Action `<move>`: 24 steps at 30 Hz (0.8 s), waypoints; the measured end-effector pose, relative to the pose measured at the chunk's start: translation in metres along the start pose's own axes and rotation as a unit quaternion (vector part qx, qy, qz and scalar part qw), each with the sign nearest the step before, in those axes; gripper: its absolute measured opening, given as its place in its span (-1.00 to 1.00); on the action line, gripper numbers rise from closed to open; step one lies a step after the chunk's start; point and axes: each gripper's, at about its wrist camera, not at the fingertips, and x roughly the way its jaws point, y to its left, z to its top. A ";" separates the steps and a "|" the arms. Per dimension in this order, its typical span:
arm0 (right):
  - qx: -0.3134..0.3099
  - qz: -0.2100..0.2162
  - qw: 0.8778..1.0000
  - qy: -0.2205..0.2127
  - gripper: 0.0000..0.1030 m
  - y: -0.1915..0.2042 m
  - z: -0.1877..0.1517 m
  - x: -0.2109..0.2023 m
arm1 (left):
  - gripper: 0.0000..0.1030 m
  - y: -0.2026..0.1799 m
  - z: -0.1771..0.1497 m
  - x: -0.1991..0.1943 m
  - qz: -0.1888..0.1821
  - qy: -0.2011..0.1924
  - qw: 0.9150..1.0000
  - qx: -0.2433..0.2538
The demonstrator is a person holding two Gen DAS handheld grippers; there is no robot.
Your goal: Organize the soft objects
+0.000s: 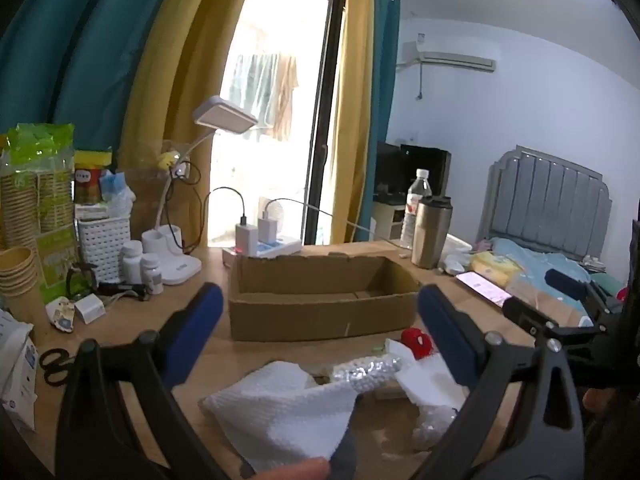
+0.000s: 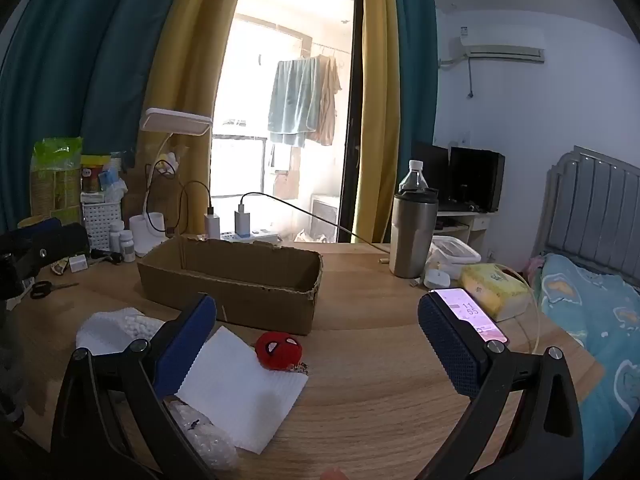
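An open cardboard box (image 1: 320,312) (image 2: 236,280) sits mid-table and looks empty. In front of it lie a white foam sheet (image 1: 288,408) (image 2: 244,388), a red Spider-Man plush (image 1: 418,342) (image 2: 278,350), bubble wrap (image 1: 366,372) (image 2: 204,436) and another white foam piece (image 2: 112,328). My left gripper (image 1: 320,340) is open above the foam sheet, empty. My right gripper (image 2: 316,344) is open above the table, just right of the plush, empty. It also shows at the right of the left wrist view (image 1: 560,300).
A steel tumbler (image 2: 412,236), water bottle (image 1: 416,208), lit phone (image 2: 472,314), yellow tissue pack (image 2: 494,288), power strip with chargers (image 1: 260,240), desk lamp (image 1: 224,120), pill bottles (image 1: 140,264), paper cups (image 1: 20,276), scissors (image 1: 56,364) crowd the wooden table (image 2: 380,392). Bed (image 2: 592,304) at right.
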 end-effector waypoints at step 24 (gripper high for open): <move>-0.006 0.006 1.000 0.001 0.99 0.005 0.002 -0.001 | 0.92 0.000 -0.004 0.001 0.017 0.004 1.000 -0.010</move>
